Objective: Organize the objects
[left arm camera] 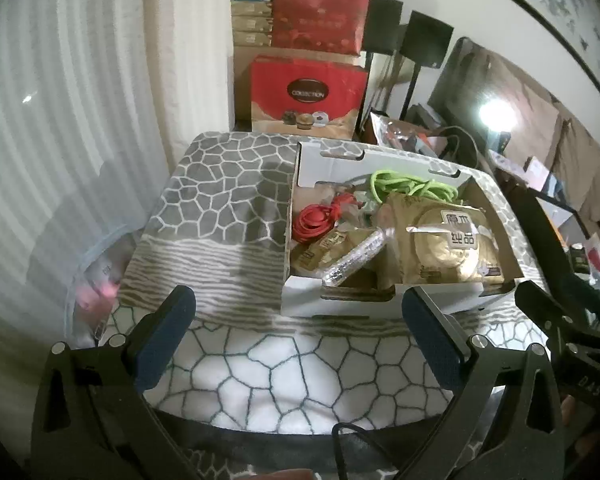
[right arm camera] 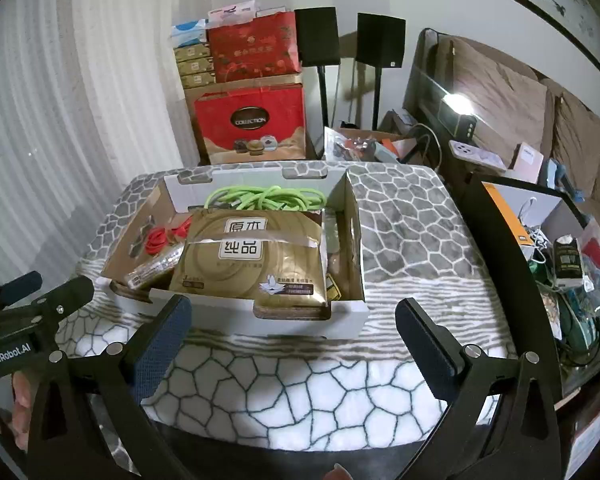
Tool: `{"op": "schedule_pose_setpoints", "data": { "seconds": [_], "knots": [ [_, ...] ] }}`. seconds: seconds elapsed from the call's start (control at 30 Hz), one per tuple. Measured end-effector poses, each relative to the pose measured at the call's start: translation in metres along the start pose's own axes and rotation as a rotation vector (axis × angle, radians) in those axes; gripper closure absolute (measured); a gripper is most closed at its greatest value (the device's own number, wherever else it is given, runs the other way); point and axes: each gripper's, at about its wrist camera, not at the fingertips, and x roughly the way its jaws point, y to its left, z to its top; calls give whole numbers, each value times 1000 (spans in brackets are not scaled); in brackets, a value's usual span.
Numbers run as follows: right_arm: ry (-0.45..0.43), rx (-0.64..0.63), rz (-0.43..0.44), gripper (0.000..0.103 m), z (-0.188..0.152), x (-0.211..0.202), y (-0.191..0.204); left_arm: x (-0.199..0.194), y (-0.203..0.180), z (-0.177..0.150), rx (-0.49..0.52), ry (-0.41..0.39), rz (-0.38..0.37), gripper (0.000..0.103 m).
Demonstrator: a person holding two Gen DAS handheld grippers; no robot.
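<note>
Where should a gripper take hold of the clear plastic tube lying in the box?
Grip the clear plastic tube across its narrow middle, coming from above: it lies slanted on the packets in the white cardboard box, near the front wall.

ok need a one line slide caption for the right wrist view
Open right claw facing a cardboard box of cables and a gold tissue pack.

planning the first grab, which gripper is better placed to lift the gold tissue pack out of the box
Right, probably. The gold tissue pack lies straight ahead of the open right gripper; from the left gripper it sits off to the right in the cardboard box.
</note>
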Motion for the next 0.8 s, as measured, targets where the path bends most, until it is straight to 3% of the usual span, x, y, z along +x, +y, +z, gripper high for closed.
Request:
{"op": "schedule_pose_setpoints", "data": {
  "seconds": [0.8],
  "knots": [
    [-12, 2, 6, 0, -1, -1, 0, -3, 0, 0, 4, -2, 5, 0]
  ]
}}
